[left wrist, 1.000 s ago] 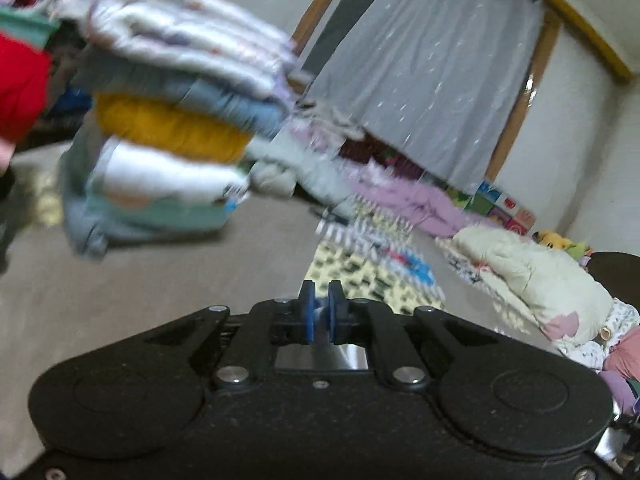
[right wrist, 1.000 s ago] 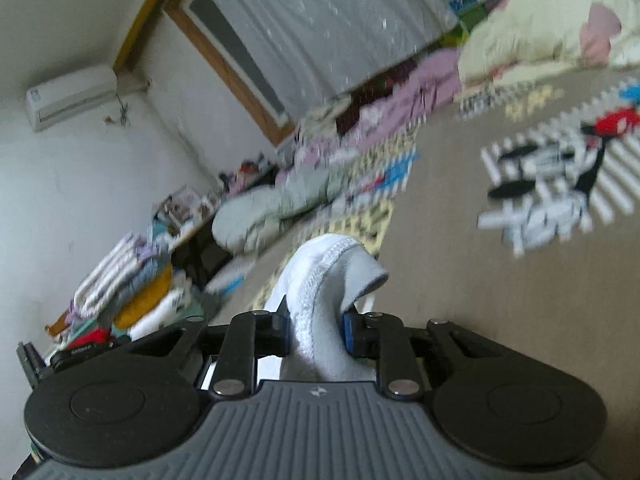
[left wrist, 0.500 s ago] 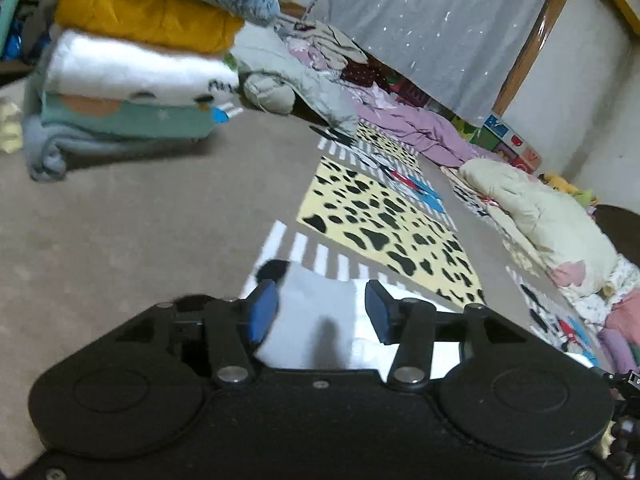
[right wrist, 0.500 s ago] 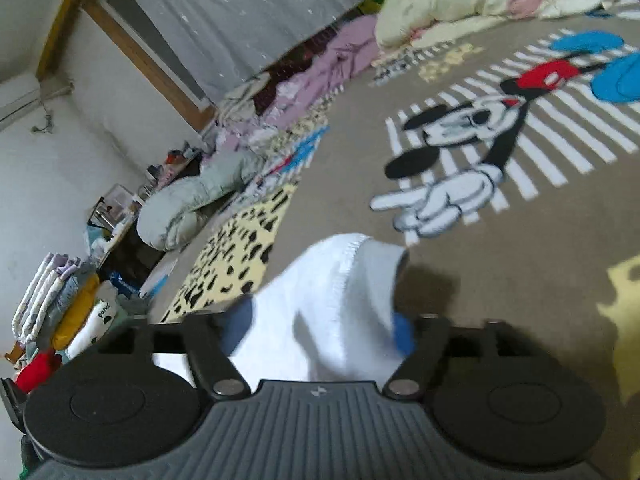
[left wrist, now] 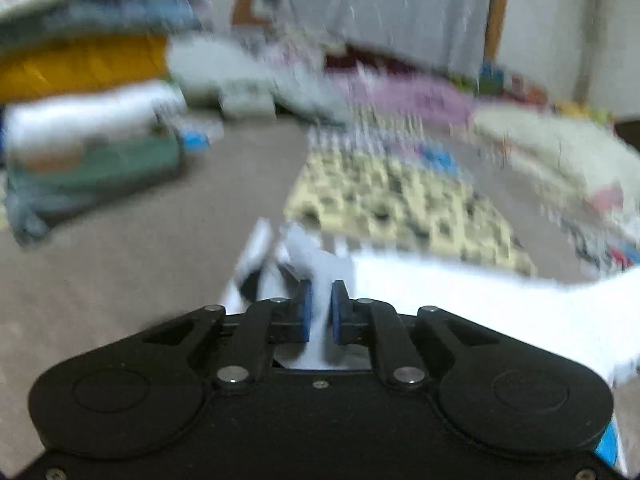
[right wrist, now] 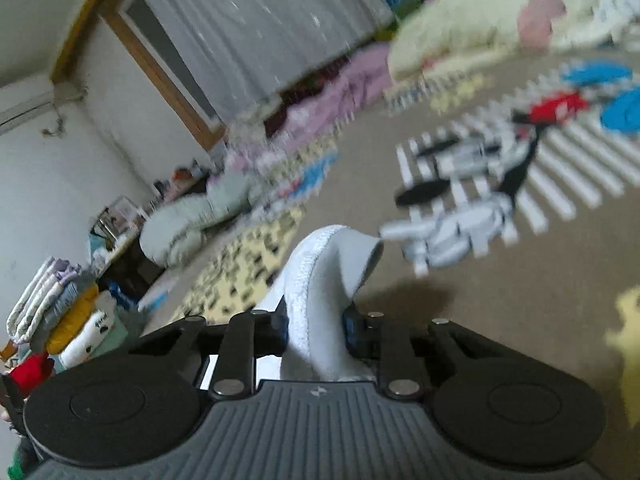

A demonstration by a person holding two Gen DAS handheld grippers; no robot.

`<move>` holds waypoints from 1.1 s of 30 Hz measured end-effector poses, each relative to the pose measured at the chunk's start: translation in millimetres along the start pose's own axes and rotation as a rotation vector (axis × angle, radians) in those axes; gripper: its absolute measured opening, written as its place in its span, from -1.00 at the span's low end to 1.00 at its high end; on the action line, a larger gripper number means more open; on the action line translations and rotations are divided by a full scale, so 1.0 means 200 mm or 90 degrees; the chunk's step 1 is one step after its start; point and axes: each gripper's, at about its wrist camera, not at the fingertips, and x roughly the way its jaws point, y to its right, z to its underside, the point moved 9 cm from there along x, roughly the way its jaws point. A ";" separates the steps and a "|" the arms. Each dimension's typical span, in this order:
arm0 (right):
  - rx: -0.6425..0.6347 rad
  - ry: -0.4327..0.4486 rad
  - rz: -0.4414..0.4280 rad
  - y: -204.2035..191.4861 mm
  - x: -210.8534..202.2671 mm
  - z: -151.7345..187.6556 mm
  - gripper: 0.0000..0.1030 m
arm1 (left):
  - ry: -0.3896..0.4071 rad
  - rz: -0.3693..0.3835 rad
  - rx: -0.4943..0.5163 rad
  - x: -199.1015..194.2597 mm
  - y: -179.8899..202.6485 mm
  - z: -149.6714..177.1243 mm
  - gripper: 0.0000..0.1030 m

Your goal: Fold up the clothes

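Nearest the left wrist camera, the left gripper (left wrist: 319,305) is pinched narrow on a fold of the white garment (left wrist: 460,284), which trails off toward 3 o'clock across the lower right of that view. In the right wrist view the right gripper (right wrist: 318,326) is likewise clamped on a thick, hemmed bunch of the same white cloth, whose edge rises and curls over toward 1 o'clock. Judging from this, the garment is held at two points and lifted off the printed floor mat (right wrist: 500,288), so the step in hand looks like spreading it out before a fold; the next move calls for drawing the two grips apart to tension the cloth, then laying it flat on the mat. Farther off, at 10 o'clock in the left view, stands a stack of folded clothes (left wrist: 88,92), blurred. Beyond, unfolded laundry (left wrist: 400,96) lies along the curtained window (right wrist: 260,24).
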 end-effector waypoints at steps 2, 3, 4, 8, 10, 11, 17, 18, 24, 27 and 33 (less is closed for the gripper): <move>-0.002 0.010 -0.002 0.00 -0.01 -0.02 -0.52 | 0.020 -0.002 -0.002 -0.03 -0.03 -0.03 -0.85; 0.003 -0.005 0.011 0.02 0.01 0.00 -0.51 | 0.012 -0.010 0.001 -0.01 -0.04 -0.02 -0.85; 0.001 -0.025 0.029 0.04 0.04 0.03 -0.49 | 0.004 -0.017 0.003 0.00 -0.05 0.00 -0.85; -0.029 -0.056 0.098 0.09 0.08 0.07 0.00 | -0.074 -0.057 0.024 0.11 -0.09 0.13 -0.55; -0.024 -0.038 0.097 0.11 0.04 0.03 0.14 | -0.066 -0.058 0.016 0.09 -0.10 0.11 -0.46; -0.021 -0.028 0.096 0.11 0.02 0.02 0.17 | -0.062 -0.059 0.009 0.08 -0.11 0.10 -0.38; -0.009 0.007 0.094 0.18 -0.05 -0.05 0.17 | -0.038 -0.053 -0.033 0.04 -0.13 0.02 -0.18; -0.009 0.007 0.092 0.18 -0.04 -0.05 0.17 | -0.037 -0.047 -0.036 0.03 -0.12 0.01 -0.18; -0.035 -0.016 0.071 0.14 0.02 -0.04 0.17 | -0.045 -0.012 -0.049 0.08 -0.03 -0.05 -0.14; -0.060 -0.029 0.065 0.10 0.07 -0.02 0.19 | -0.061 0.003 -0.039 0.13 0.03 -0.06 -0.11; -0.105 -0.048 0.057 0.04 0.14 0.00 -0.02 | -0.102 0.010 0.004 0.27 0.15 -0.01 -0.11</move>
